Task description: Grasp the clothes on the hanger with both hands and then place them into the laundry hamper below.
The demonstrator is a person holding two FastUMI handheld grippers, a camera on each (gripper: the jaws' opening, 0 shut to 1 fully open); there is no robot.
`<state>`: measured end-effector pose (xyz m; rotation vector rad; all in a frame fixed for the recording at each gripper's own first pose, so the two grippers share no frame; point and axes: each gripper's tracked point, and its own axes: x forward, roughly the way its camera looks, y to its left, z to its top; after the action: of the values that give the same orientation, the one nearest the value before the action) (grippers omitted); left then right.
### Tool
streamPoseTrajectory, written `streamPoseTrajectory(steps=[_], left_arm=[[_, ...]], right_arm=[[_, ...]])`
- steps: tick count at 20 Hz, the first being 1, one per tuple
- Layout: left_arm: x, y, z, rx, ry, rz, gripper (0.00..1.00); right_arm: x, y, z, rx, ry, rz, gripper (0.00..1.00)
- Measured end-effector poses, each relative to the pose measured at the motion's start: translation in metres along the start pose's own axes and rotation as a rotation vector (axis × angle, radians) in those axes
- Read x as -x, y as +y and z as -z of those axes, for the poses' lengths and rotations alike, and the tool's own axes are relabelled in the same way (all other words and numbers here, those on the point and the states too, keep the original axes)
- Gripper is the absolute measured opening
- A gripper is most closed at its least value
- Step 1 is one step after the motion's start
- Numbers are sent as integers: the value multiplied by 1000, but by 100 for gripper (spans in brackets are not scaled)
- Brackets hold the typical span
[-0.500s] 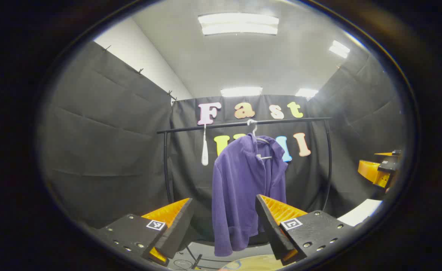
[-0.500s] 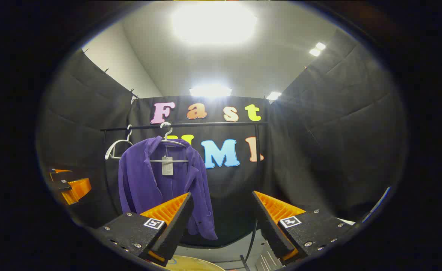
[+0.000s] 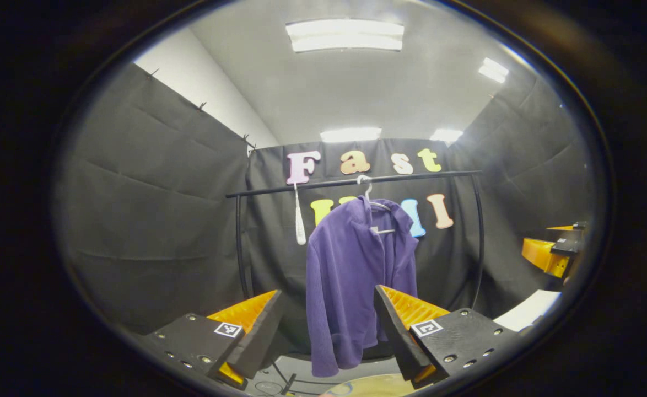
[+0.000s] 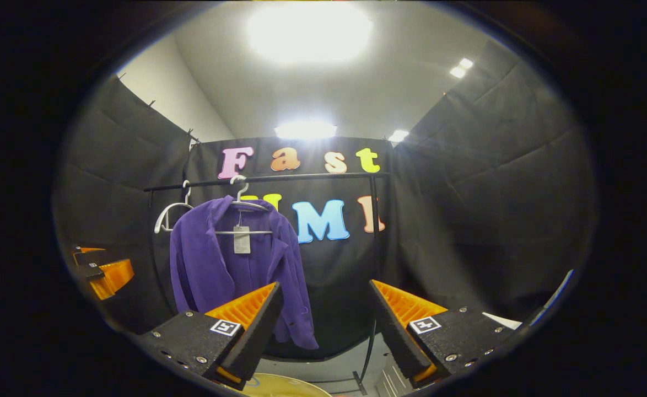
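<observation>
A purple jacket (image 3: 351,275) hangs on a white hanger (image 3: 377,207) from a black rail (image 3: 356,181), well ahead of me. My left gripper (image 3: 326,325) is open, its fingers wide apart with nothing between them, and the jacket shows far off in the gap. In the right gripper view the same jacket (image 4: 230,270) hangs left of centre with a tag at its neck. My right gripper (image 4: 323,325) is also open and holds nothing. A pale round rim of the hamper (image 4: 285,383) peeks in at the bottom, also seen as a hamper rim (image 3: 367,385).
A second, bare white hanger (image 4: 170,212) hangs on the rail left of the jacket. The rack's black uprights (image 3: 240,248) (image 4: 375,231) stand at each end. The other gripper (image 3: 549,251) shows at far right, and the left one (image 4: 100,273) at far left.
Both views have shifted slightly; the jacket sits a little higher and further left in each frame. Both grippers stay open.
</observation>
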<state>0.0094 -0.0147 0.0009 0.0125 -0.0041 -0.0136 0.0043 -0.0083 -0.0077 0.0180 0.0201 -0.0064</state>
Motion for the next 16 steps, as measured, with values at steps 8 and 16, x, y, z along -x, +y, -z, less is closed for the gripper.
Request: streamPoseTrajectory(steps=[8, 16], left_arm=[[-20, -25, -11, -20, -13, 9, 94], [-59, -52, -23, 1, -25, -21, 99]], right_arm=[[-22, -13, -2, -37, 12, 5, 95], [-75, -11, -25, -68, -37, -68, 92]])
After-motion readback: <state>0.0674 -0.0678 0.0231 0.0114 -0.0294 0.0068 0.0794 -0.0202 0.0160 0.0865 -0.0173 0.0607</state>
